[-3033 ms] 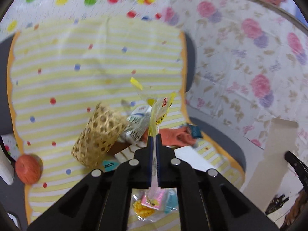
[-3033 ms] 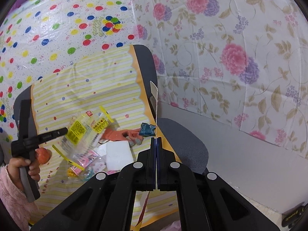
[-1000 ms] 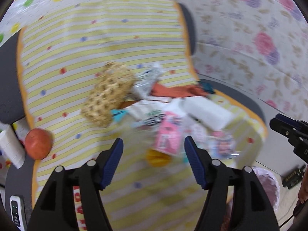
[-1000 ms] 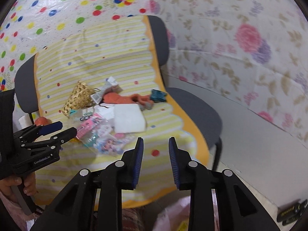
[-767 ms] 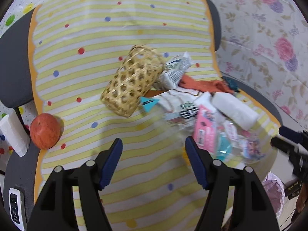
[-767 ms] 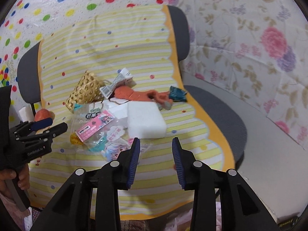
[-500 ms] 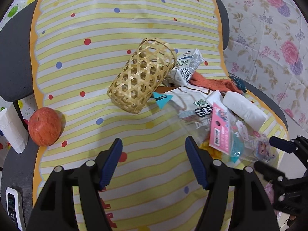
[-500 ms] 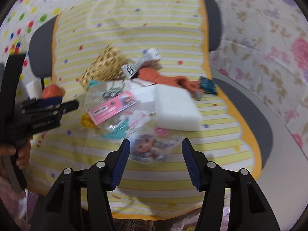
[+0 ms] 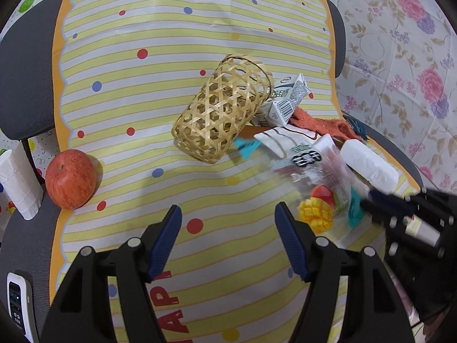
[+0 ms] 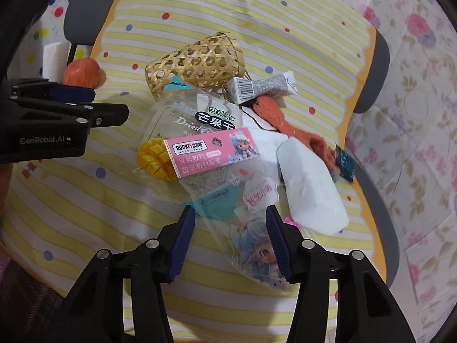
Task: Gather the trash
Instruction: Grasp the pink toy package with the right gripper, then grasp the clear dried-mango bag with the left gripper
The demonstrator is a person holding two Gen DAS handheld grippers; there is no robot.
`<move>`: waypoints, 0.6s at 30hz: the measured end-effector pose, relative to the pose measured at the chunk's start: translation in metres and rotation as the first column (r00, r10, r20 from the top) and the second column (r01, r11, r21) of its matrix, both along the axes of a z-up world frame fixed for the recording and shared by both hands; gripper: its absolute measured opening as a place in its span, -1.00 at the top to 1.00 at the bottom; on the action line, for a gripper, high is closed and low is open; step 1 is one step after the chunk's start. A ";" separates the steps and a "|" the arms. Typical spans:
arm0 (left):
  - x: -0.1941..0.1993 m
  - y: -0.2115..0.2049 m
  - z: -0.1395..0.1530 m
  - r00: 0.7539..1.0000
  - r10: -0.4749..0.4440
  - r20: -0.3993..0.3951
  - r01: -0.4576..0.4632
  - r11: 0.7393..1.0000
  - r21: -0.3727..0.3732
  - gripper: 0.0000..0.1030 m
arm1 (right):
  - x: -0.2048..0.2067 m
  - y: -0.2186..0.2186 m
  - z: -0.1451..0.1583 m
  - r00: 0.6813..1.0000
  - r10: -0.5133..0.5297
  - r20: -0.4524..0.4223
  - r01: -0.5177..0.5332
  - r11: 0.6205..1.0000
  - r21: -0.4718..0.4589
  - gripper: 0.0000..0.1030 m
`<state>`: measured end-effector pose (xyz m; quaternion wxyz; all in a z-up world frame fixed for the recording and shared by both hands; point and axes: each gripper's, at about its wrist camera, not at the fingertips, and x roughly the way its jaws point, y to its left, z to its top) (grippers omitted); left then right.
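Trash lies on a yellow striped cloth (image 9: 142, 91) over a chair. A clear wrapper with a pink label (image 10: 217, 154) overlaps a dried mango bag (image 10: 185, 123), whose mango picture (image 9: 314, 211) also shows in the left wrist view. My right gripper (image 10: 230, 228) is open, and the clear wrapper's lower end lies between its fingers. My left gripper (image 9: 228, 228) is open over bare cloth with nothing between its fingers. A milk carton (image 9: 285, 97) rests against a woven basket (image 9: 222, 111) that lies on its side.
A white foam block (image 10: 308, 188), an orange cloth (image 10: 285, 125) and a small teal packet (image 10: 344, 163) lie at the right. An apple (image 9: 70, 178) and a white tissue roll (image 9: 17, 177) sit at the cloth's left edge. Floral wallpaper (image 9: 400, 57) stands behind.
Both grippers, shut on wrappers three seconds ago, now stand open and hold nothing. Both have moved down closer to the chair. The right gripper's fingers spread wider over the clear wrapper.
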<state>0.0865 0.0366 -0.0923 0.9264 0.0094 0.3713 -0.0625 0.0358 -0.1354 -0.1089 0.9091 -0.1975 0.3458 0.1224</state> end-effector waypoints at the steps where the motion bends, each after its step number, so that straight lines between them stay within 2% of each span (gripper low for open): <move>1: -0.001 -0.001 0.001 1.000 -0.001 -0.001 0.001 1.000 -0.001 -0.28 | 0.002 0.000 0.000 1.000 -0.004 0.001 0.004 1.000 0.004 0.50; 3: -0.001 -0.004 0.003 1.000 -0.010 -0.005 0.010 1.000 -0.014 -0.28 | 0.008 -0.004 0.004 1.000 -0.010 0.009 0.009 1.000 0.030 0.74; 6: -0.001 -0.010 0.002 0.999 -0.031 -0.023 0.030 0.998 -0.047 -0.28 | 0.020 -0.015 0.022 1.000 -0.025 0.019 0.021 0.988 0.152 0.89; 11: 0.003 -0.024 -0.003 0.995 -0.077 -0.070 0.069 0.992 -0.105 -0.28 | 0.032 -0.037 0.049 0.997 -0.068 0.043 0.049 0.938 0.344 0.91; 14: 0.012 -0.038 -0.010 0.990 -0.099 -0.095 0.089 0.990 -0.108 -0.28 | 0.015 -0.058 0.071 0.985 -0.136 0.108 0.079 0.904 0.420 0.91; 18: 0.028 -0.050 -0.022 0.989 -0.084 -0.126 0.070 0.991 -0.114 -0.28 | -0.003 -0.076 0.083 0.980 -0.154 0.127 0.079 0.885 0.458 0.91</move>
